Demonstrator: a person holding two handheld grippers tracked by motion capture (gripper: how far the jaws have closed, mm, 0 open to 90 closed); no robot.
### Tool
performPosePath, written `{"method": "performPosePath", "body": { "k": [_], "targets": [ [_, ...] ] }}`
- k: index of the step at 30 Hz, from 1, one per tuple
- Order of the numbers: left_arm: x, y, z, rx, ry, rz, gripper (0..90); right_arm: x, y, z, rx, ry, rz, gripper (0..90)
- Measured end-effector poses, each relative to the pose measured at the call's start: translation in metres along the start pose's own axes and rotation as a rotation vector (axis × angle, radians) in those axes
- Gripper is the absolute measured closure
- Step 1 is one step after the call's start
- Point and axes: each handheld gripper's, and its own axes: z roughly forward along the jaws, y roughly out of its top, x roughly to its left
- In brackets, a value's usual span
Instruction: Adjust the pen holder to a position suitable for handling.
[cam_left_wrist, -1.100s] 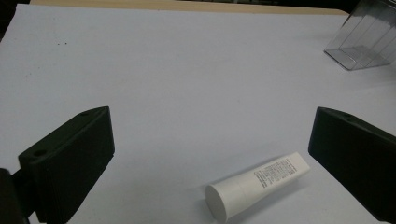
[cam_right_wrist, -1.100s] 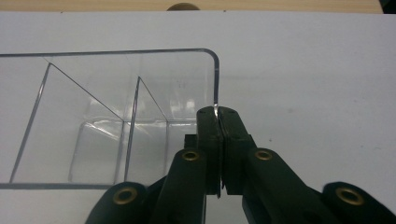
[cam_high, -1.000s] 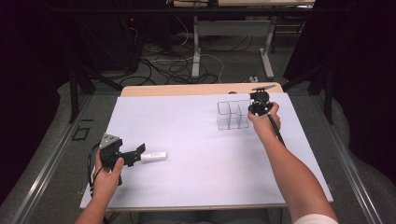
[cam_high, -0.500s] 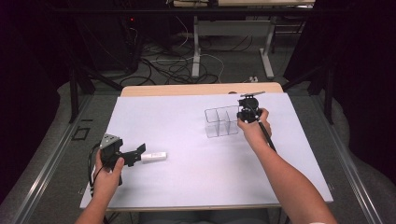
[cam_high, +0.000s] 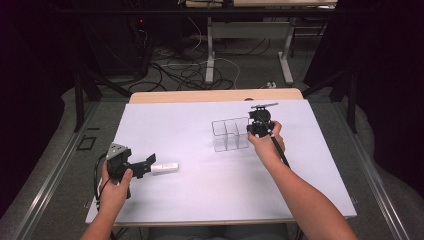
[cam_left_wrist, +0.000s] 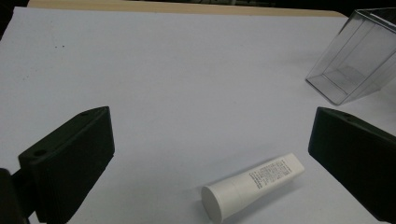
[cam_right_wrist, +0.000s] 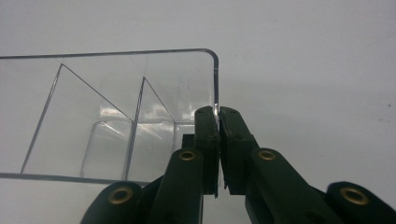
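Observation:
A clear plastic divided box (cam_high: 231, 134) stands on the white table sheet (cam_high: 200, 195). My right gripper (cam_high: 253, 130) is shut on the box's right wall; in the right gripper view the jaws (cam_right_wrist: 218, 112) pinch the thin wall of the box (cam_right_wrist: 116, 116) at its corner. A white tube (cam_high: 165, 168) lies at the near left. My left gripper (cam_high: 146, 166) is open just left of the tube and lying level. In the left gripper view the tube (cam_left_wrist: 252, 186) lies between the spread jaws of the left gripper (cam_left_wrist: 211, 121), untouched, with the box (cam_left_wrist: 355, 60) far off at the upper right.
A wooden table edge (cam_high: 215, 95) shows beyond the sheet. Behind it are metal desk legs (cam_high: 210, 50) and loose cables (cam_high: 185, 70) on the floor. Dark curtains close in both sides.
My right gripper has drawn the clear box to the left and a little nearer. The left gripper and the tube have stayed put.

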Motion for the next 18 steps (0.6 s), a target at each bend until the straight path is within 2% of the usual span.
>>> {"method": "performPosePath", "body": {
  "k": [2, 6, 7, 10, 12, 14, 18],
  "targets": [
    [0.0, 0.0, 0.0, 0.002, 0.0, -0.001, 0.4, 0.004, -0.003, -0.002, 0.001, 0.009, -0.012, 83.8],
    [0.0, 0.0, 0.001, 0.001, 0.0, -0.002, 0.5, 0.009, -0.006, -0.003, -0.002, 0.037, -0.002, 81.2],
    [0.0, 0.0, 0.001, 0.0, 0.0, -0.001, 0.5, 0.012, -0.007, -0.003, -0.005, 0.043, -0.017, 81.2],
    [0.0, 0.0, 0.0, 0.006, 0.0, 0.0, 0.4, 0.016, -0.009, -0.002, -0.001, 0.059, -0.004, 77.7],
    [0.0, 0.0, 0.0, 0.007, -0.001, 0.0, 0.4, 0.018, -0.01, -0.003, 0.0, 0.073, -0.003, 77.5],
    [0.0, 0.0, 0.001, 0.009, -0.001, 0.0, 0.5, 0.021, -0.011, -0.002, -0.012, 0.074, -0.025, 77.4],
    [0.0, 0.0, 0.001, 0.006, 0.0, 0.002, 0.4, 0.029, -0.012, -0.003, -0.009, 0.103, -0.019, 76.2]
  ]
}}
